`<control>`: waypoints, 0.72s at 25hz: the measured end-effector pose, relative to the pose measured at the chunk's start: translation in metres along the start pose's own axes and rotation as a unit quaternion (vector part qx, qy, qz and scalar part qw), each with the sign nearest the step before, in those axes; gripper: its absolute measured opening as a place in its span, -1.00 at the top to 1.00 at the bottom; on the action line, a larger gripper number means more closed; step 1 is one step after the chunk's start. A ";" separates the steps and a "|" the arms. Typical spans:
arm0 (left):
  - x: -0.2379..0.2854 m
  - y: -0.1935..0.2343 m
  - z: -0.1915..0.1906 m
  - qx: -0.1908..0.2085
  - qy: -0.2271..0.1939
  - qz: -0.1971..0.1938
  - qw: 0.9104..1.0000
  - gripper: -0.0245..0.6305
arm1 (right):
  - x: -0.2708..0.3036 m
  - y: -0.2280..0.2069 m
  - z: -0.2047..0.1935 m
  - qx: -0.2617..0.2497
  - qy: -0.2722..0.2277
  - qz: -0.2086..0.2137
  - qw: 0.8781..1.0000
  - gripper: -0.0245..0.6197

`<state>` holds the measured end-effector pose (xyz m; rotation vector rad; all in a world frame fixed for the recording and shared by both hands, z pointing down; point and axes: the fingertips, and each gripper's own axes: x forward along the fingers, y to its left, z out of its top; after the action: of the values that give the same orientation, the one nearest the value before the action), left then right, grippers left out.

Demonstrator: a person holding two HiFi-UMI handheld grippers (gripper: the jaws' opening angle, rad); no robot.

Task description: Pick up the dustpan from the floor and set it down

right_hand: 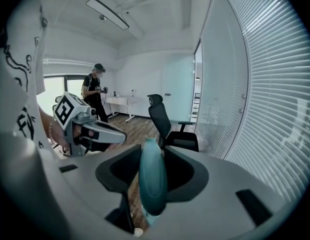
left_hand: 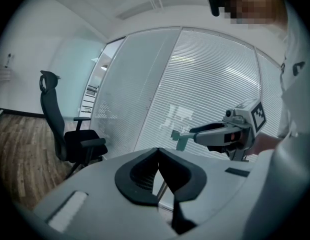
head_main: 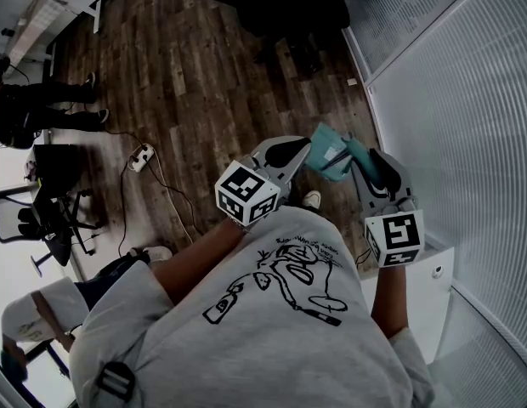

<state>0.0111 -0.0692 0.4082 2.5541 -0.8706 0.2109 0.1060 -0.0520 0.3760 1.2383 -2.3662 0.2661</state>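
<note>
You are holding the right gripper with its jaws partly open and clamping the handle of the teal dustpan. The handle is standing upright between the two dark pads and filling the gap. In the head view the dustpan is hanging clear of the wooden floor at the tip of the right gripper, on your side of the office chair and well apart from it. The left gripper view is showing only a small teal part of the dustpan, jutting from the right gripper, to the right of the office chair and against the slatted glass partition. You are keeping the left gripper with its jaws together, tips meeting and nothing between them. In the head view the left gripper is pointing toward the dustpan and sitting just beside it; I cannot tell whether it is touching it. In the right gripper view the left gripper is lying to the left of the office chair, and a second person is standing farther left of the chair, well apart from both grippers.
</note>
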 end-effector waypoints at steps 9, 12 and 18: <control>-0.007 0.004 0.002 -0.003 0.002 0.000 1.000 0.92 | 0.002 0.006 0.006 -0.001 0.004 0.000 1.000 0.50; -0.008 0.004 0.003 -0.003 0.003 -0.001 1.000 0.92 | 0.003 0.006 0.004 -0.001 0.007 0.000 1.000 0.50; -0.006 0.006 0.000 -0.005 0.005 -0.001 1.000 0.92 | 0.009 0.005 -0.005 0.002 0.016 0.001 1.000 0.50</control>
<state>0.0025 -0.0705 0.4084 2.5423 -0.8622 0.2178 0.0988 -0.0535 0.3845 1.2246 -2.3413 0.2893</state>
